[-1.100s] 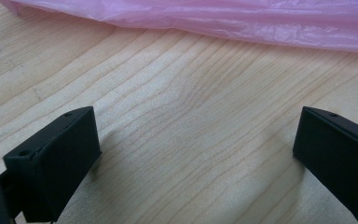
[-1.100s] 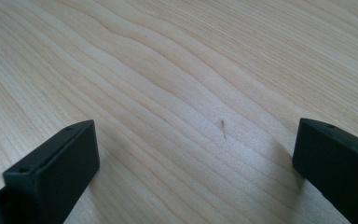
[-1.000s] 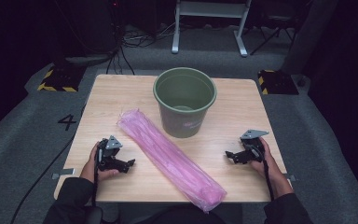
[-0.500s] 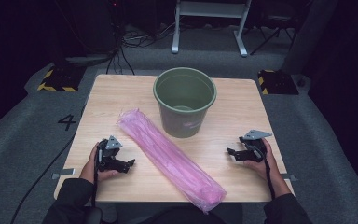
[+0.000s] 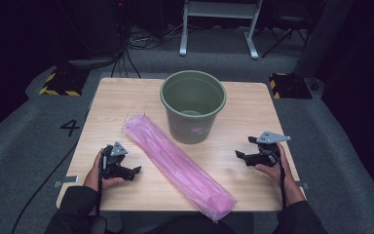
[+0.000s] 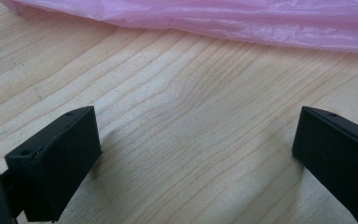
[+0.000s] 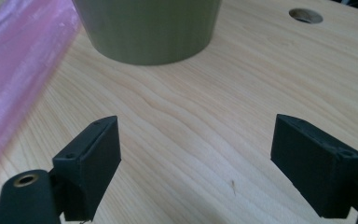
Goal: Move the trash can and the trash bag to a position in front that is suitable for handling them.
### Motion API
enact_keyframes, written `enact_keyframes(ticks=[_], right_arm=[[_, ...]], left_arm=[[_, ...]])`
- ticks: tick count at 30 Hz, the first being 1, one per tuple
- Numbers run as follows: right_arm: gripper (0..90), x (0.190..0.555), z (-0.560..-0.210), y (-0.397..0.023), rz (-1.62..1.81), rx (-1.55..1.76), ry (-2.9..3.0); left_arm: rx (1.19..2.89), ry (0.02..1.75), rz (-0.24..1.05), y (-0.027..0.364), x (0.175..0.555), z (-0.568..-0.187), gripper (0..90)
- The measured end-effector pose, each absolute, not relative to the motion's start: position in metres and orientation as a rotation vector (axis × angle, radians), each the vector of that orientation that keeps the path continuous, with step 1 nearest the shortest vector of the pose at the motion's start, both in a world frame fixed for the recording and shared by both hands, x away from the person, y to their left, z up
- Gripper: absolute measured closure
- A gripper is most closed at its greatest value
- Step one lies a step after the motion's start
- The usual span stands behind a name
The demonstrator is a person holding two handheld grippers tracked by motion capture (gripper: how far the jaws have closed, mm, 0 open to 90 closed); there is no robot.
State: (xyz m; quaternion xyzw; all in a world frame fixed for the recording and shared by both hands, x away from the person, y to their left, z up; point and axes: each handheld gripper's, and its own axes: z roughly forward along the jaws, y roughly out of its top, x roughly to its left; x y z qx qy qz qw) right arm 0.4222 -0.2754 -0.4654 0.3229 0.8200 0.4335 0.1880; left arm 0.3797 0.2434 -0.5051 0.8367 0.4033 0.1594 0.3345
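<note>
Pink, translucent plastic bag roll (image 5: pixel 177 165): long, crinkled, lying diagonally on the wooden table (image 5: pixel 126 97), far end left of the green bucket (image 5: pixel 193 105), near end overhanging the front edge. Left hand (image 5: pixel 100 170) rests on the table at the near left, holding the left gripper (image 5: pixel 135 170); jaws wide apart, nothing between them, pointed toward the roll just beside it. Right hand (image 5: pixel 272 165) rests at the near right, holding the right gripper (image 5: pixel 239 155); jaws likewise spread and empty, pointed toward the bucket, roll well apart to its left.
</note>
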Motion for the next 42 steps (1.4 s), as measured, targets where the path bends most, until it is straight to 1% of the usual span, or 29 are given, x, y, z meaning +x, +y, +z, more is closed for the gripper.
enact_keyframes(ticks=[10, 23, 42], right_arm=[[16.2, 0.428, -0.451, -0.263, 1.249, 0.864, 2.322], [19.6, 0.433, -0.420, -0.252, 1.303, 0.789, 2.316], [20.7, 0.444, -0.376, -0.228, 1.340, 0.695, 2.296]], left_arm=[[2.182, 1.054, 0.416, 0.243, 0.380, -0.505, 0.8], [2.183, 1.054, 0.416, 0.243, 0.380, -0.505, 0.8], [2.182, 1.054, 0.416, 0.243, 0.380, -0.505, 0.8]])
